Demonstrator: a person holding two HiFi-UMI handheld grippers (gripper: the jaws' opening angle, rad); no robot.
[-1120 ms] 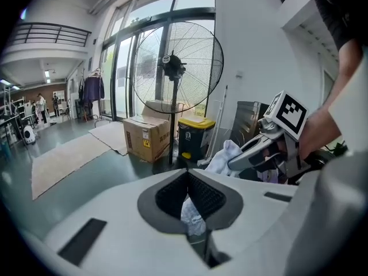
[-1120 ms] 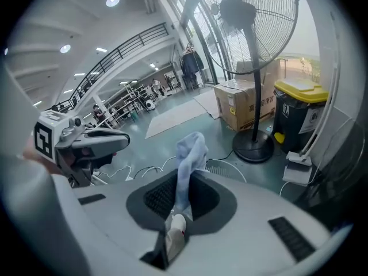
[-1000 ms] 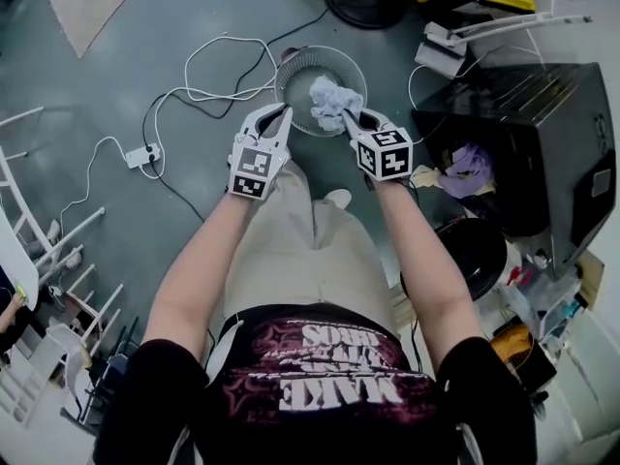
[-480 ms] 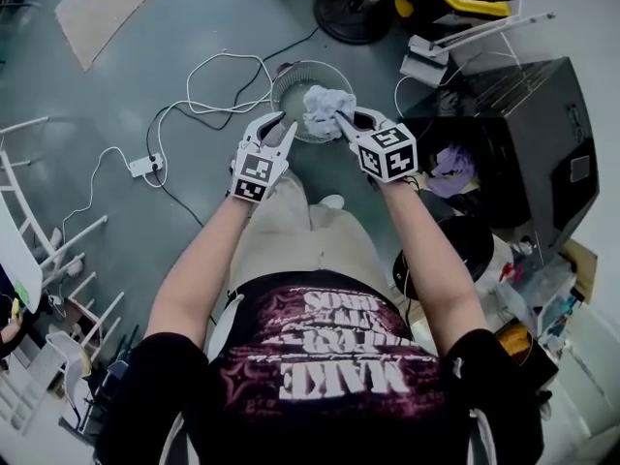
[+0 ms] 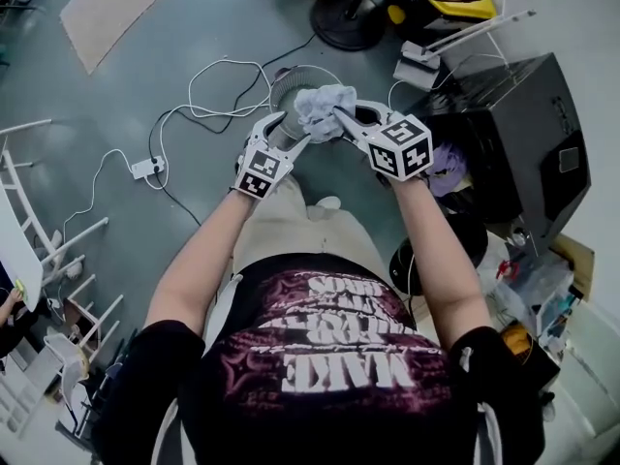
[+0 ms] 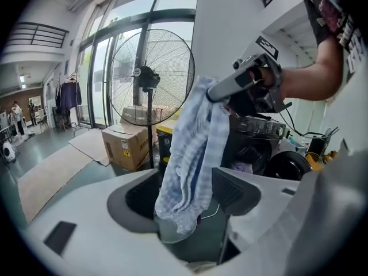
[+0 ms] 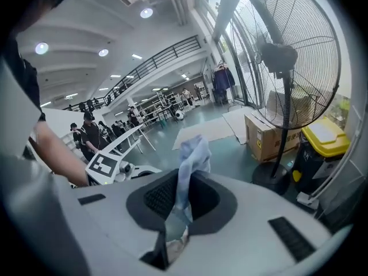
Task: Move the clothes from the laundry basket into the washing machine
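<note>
A pale blue-and-white checked cloth (image 5: 325, 100) hangs in the air from my right gripper (image 5: 341, 116), which is shut on its upper part (image 7: 192, 154). Below it on the floor stands the round mesh laundry basket (image 5: 289, 83). My left gripper (image 5: 289, 136) is just left of the cloth and its jaws are opening. The cloth's lower end (image 6: 192, 154) dangles between them, and the pads stand apart from it. At the right stands the black washing machine (image 5: 513, 134), its round door (image 5: 436, 250) swung open and a purple garment (image 5: 448, 168) in the drum.
White cables and a power strip (image 5: 145, 163) lie on the floor to the left of the basket. A standing fan (image 6: 150, 73), a cardboard box (image 6: 123, 145) and a yellow bin (image 7: 322, 137) stand beyond. White racks (image 5: 39, 250) are at the left edge.
Both grippers have risen, lifting the cloth up out of the basket. The left gripper's jaws, shut a second ago, have spread apart around the hanging cloth.
</note>
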